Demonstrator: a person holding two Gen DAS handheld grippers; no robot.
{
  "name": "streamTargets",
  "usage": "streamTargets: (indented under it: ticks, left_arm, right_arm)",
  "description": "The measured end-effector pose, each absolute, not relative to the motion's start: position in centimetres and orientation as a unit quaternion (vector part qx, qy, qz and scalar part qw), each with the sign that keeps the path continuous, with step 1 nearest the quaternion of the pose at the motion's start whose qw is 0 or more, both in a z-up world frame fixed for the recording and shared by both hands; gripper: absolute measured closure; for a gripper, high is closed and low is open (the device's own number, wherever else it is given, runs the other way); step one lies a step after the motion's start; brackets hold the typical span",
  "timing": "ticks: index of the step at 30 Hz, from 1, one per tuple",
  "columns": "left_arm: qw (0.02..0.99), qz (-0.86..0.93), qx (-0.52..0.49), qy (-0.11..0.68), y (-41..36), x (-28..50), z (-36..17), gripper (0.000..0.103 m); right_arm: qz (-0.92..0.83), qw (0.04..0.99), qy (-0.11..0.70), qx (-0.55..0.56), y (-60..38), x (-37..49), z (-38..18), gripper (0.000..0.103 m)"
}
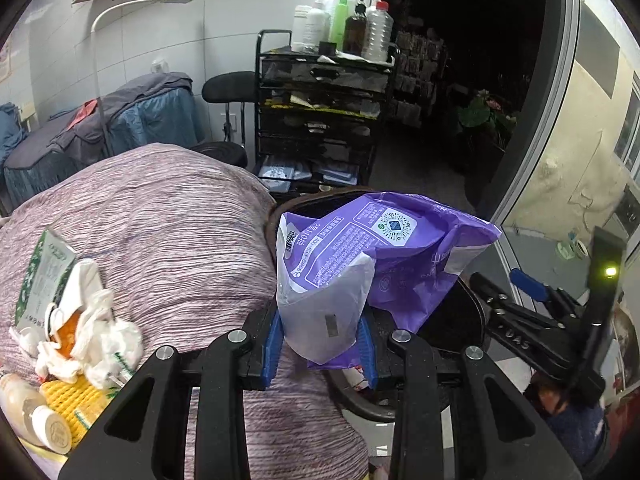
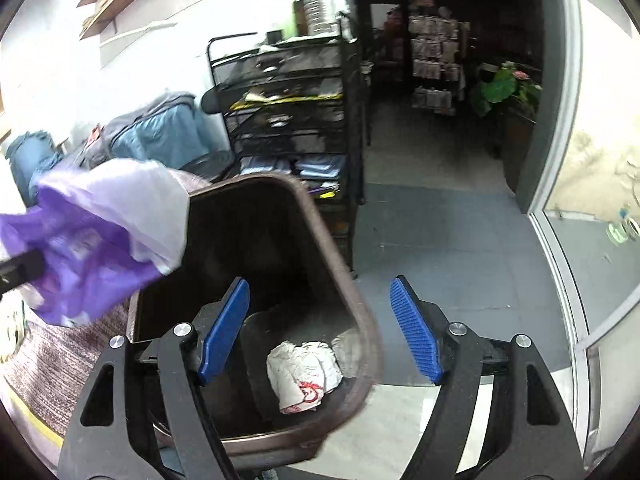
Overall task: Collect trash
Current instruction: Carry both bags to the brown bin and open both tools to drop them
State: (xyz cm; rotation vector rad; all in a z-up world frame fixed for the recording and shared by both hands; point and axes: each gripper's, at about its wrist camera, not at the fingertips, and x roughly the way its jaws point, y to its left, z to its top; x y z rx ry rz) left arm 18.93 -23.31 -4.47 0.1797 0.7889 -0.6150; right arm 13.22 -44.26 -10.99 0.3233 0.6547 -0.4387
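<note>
- The left gripper (image 1: 322, 344) is clamped on the lower, white end of a purple bag (image 1: 360, 264), so the rest of the crumpled pack stands up and fans out over the bin (image 2: 352, 312); held low like this, I judge, it can drop straight in once the jaws part.
- From the right wrist view the bag (image 2: 100, 236) hangs over the bin's left edge, not yet inside.
- The right gripper (image 2: 320, 328) hovers over the bin's mouth with its jaws wide apart and nothing between them, probably free for the next piece.
- A crumpled wrapper (image 2: 306, 376) with red print already lies at the bottom of the bin.
- More trash waits on the left: a pile (image 1: 76, 332) of white tissues, a green-and-white carton, something yellow and a small bottle, lying on a striped pinkish cover (image 1: 172, 216).
- The bin stands just beside that covered surface.
- Behind is a black cart (image 1: 320, 108) with bottles on top, a white tiled wall with a shelf, draped blue-grey covers, a dark room with a plant, and a glass door on the right over grey floor.
</note>
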Motion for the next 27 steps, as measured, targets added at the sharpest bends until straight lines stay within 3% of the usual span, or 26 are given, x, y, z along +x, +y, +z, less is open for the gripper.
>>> streamTargets:
  ticks: [13,17,19,21,27]
  left_arm:
    - [0.842,-0.301,0.133,0.427,-28.7,20.2,-7.7,0.071]
    - [0.835,-0.3,0.148,0.436,-29.7,20.3,-8.5,0.066]
    - [0.835,-0.296,0.156,0.436,-29.9,20.2,-8.7,0.058]
    - [0.837,-0.292,0.164,0.432,-30.0,20.1,-8.8,0.038]
    - [0.851,-0.288,0.154,0.411,-29.1,19.6,-7.6,0.019]
  right_arm:
    - [-0.266,0.899,0.287,0.195,-48.3,9.8,-10.1,0.024]
    - [-0.269,0.898,0.284,0.2,-48.8,9.4,-10.0,0.024]
    - [-0.268,0.899,0.283,0.201,-48.7,9.4,-9.9,0.023]
    - [-0.268,0.899,0.281,0.202,-48.7,9.2,-9.8,0.023]
    - [-0.252,0.907,0.267,0.207,-48.5,9.1,-9.5,0.021]
